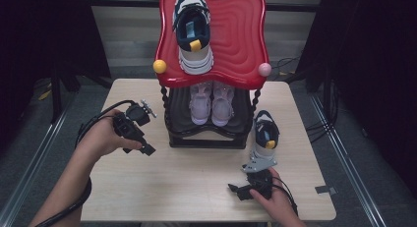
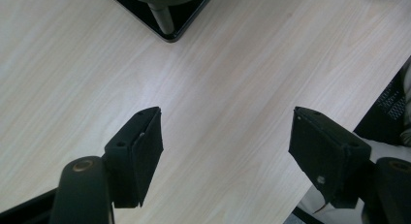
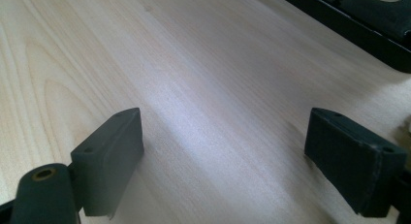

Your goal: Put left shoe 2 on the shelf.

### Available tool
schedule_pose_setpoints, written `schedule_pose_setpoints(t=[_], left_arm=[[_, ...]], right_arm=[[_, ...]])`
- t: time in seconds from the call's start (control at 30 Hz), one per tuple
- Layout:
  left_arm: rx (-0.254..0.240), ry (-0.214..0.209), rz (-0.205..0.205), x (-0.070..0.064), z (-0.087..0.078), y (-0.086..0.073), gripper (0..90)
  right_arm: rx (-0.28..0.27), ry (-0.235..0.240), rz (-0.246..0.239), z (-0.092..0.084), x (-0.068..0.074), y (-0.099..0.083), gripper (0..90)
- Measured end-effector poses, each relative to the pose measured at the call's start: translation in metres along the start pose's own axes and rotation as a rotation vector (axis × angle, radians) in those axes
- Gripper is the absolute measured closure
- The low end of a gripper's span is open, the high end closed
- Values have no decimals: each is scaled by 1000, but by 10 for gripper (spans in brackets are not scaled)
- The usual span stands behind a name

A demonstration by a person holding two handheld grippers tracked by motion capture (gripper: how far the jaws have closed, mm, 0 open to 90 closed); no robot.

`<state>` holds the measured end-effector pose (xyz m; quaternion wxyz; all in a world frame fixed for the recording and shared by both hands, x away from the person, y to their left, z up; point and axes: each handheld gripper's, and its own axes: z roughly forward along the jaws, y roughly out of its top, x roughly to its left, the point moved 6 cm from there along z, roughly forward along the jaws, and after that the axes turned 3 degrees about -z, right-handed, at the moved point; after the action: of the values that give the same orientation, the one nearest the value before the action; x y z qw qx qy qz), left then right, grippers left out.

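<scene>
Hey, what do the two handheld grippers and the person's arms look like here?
Both are black. The left gripper trails a black cable looped beside the bare forearm. The right gripper carries a grey three-cornered plate on top. Each has two blocky black jaws with flat pads and small screw holes.

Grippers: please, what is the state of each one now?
Left gripper: open, holding nothing.
Right gripper: open, holding nothing.

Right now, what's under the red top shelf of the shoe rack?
Under the red top shelf sits a pair of pale pink shoes on the black lower shelf, heels facing forward. The red shelf covers their toes and whatever lies farther back.
</scene>
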<state>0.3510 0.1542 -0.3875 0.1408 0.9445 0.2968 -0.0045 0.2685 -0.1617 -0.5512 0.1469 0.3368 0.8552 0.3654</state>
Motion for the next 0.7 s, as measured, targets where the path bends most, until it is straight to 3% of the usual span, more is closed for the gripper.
schedule_pose_setpoints(t=[0.37,0.7], left_arm=[[11,-25,1,-4,25,-5,274],[-13,-59,1,-11,50,-8,274]], right_arm=[[-1,1,-2,0,0,0,134],[-2,1,-2,0,0,0,134]])
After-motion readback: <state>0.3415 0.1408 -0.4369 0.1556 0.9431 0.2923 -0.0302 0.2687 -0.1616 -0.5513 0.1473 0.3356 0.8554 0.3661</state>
